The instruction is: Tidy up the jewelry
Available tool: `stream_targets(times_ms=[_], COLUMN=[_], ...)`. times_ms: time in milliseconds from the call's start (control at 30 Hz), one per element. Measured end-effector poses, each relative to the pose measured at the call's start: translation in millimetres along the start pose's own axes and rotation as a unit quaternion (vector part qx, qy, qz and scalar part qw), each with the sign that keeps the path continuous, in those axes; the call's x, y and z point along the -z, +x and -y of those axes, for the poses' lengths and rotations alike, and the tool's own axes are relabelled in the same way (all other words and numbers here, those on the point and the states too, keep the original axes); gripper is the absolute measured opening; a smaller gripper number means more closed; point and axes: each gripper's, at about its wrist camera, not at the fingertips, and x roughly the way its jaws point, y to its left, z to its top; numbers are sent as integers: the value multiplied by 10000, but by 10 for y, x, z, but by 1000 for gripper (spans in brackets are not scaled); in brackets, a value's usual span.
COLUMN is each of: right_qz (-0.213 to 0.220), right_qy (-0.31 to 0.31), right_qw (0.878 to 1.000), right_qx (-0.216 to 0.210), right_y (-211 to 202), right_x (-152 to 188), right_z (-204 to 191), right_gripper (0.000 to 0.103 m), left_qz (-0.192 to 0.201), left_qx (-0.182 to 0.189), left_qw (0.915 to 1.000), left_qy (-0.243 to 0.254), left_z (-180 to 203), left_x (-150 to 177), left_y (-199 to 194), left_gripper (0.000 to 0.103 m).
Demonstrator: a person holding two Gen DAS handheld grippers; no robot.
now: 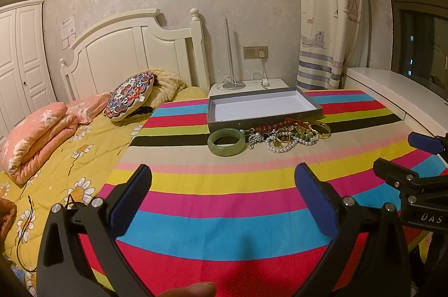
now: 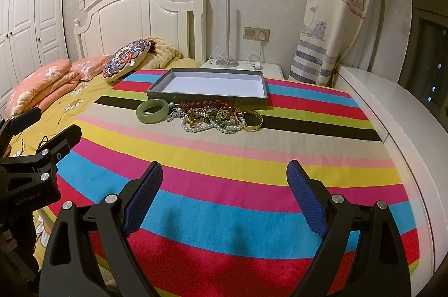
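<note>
Left tool (image 1: 222, 185): spread wide, nothing between its blue pads; it hangs over the striped blanket (image 1: 224, 213), well short of the jewelry; it also shows at the left edge of the right wrist view
Right tool (image 2: 225, 182): spread wide too, holding nothing; above the same blanket, near edge; its black frame shows at the right edge of the left wrist view
Jade bangle (image 1: 227, 142): lies flat on the blanket, at the left end of the jewelry, just in front of the tray's near wall
Jewelry pile (image 1: 291, 134): tangled heap to the right of the bangle; white pearl strand (image 2: 196, 126), dark red bead string (image 2: 196, 104), gold bangle (image 2: 253, 120) at the right end; pieces overlap
Tray (image 1: 313, 101): shallow grey box with white floor, beyond the jewelry; nothing inside
Bed: blanket lies across it; patterned round cushion (image 1: 130, 95) and pink folded quilt (image 1: 36, 137) to the left
</note>
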Motion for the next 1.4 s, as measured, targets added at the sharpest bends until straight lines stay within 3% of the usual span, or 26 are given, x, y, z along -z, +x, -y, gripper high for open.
stream_targets(times_ms=[900, 1100, 1300, 1400], right_qz=[-54, -158, 40, -199], right_qy=[31, 99, -68, -9], right_qw=[10000, 9998, 9986, 9981], right_qx=[-23, -100, -519, -580], right_y=[35, 170, 311, 512], right_x=[21, 113, 138, 34], right_z=[-2, 25, 69, 144], right_gripper=[86, 86, 86, 86], left_qz=[143, -106, 11, -332], left_qx=[-112, 57, 69, 135], left_qw=[9997, 9999, 10000, 9992], left_qy=[185, -9, 41, 162], left_z=[28, -37, -223, -317], left_x=[44, 171, 174, 115], left_y=[1, 119, 283, 528], left_gripper=[101, 101, 101, 101])
